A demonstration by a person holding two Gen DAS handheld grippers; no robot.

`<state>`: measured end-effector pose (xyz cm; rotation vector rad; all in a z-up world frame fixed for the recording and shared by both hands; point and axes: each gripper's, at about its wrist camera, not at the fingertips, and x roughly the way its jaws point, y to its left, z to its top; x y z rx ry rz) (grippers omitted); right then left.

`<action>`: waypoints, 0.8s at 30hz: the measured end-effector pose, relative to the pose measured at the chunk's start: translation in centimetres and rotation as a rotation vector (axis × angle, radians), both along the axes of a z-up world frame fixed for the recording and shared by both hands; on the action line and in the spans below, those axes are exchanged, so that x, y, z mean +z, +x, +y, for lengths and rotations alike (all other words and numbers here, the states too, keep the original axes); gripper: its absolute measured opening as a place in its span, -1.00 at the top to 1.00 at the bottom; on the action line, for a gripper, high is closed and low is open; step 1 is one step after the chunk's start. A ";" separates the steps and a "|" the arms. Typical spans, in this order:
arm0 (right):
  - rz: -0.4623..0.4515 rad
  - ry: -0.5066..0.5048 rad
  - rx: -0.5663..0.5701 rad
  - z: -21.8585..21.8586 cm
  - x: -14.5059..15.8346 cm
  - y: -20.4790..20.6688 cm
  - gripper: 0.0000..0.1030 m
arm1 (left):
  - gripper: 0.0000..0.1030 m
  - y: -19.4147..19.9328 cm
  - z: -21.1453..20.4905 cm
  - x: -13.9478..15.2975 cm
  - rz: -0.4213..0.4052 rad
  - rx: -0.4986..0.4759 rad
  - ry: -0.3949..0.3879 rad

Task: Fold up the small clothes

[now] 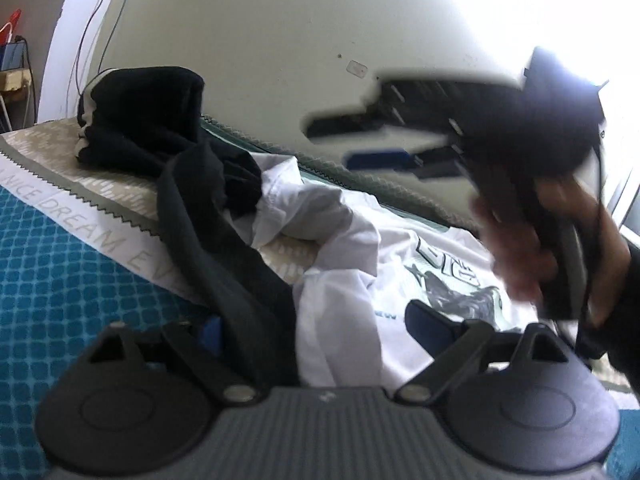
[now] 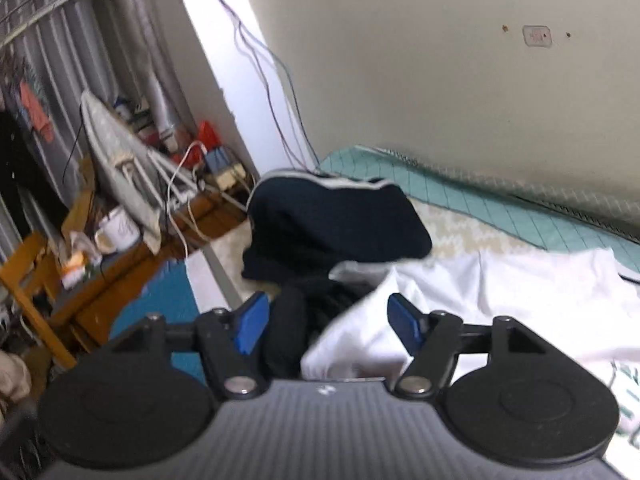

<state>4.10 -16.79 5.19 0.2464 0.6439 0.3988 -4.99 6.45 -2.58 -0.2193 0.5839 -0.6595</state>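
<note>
Bedsheet point(image 1: 60, 216) reads "NICE DREAM", white shirt point(image 1: 400, 248)

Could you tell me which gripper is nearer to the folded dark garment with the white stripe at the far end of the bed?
Probably the left gripper, low over the clothes before the folded dark garment; the right gripper is raised off to its side.

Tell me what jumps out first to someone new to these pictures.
A crumpled white T-shirt with a dark graphic print sprawls over the bed, tangled with a black garment. Behind them a folded dark garment with white trim sits near the wall. In the left view, the right claw hangs blurred in mid-air, open.
</note>
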 end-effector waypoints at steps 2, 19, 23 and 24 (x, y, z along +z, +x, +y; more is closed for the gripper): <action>-0.029 -0.064 0.004 -0.2 -0.1 -1.6 -0.21 | -0.78 0.3 1.7 0.8 -0.008 0.039 -0.037; 0.193 0.216 0.161 0.4 -8.2 -1.5 0.11 | 0.91 10.9 7.5 8.4 0.074 0.365 0.023; 0.090 0.177 0.142 -1.1 -6.4 -4.2 -0.15 | 0.80 11.2 9.2 10.2 0.078 0.381 0.028; 0.066 0.174 0.127 -2.2 -5.9 -5.0 -0.15 | 0.69 11.0 9.2 10.3 0.078 0.391 0.042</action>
